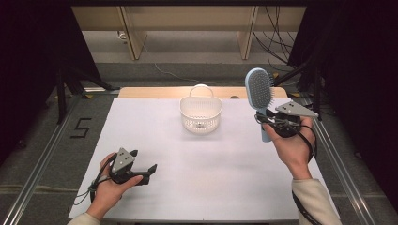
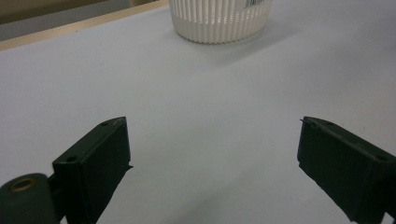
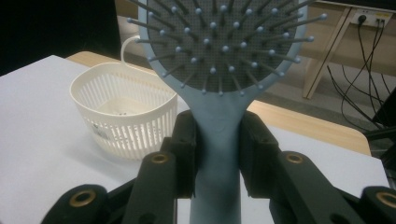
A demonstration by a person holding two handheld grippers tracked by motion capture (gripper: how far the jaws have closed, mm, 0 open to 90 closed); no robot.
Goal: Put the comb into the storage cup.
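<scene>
1. Nearest the person, the left gripper rested on the white table, well short of the basket and to its left, jaws spread wide with nothing between them.
2. Farther off, right of the basket, the right gripper was clamped on the handle of the blue hairbrush, which stood upright above the table.
3. The white slatted basket sat farthest back, near the table's far edge.

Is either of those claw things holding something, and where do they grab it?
The right gripper holds the blue hairbrush by its handle. The left gripper holds nothing.
</scene>
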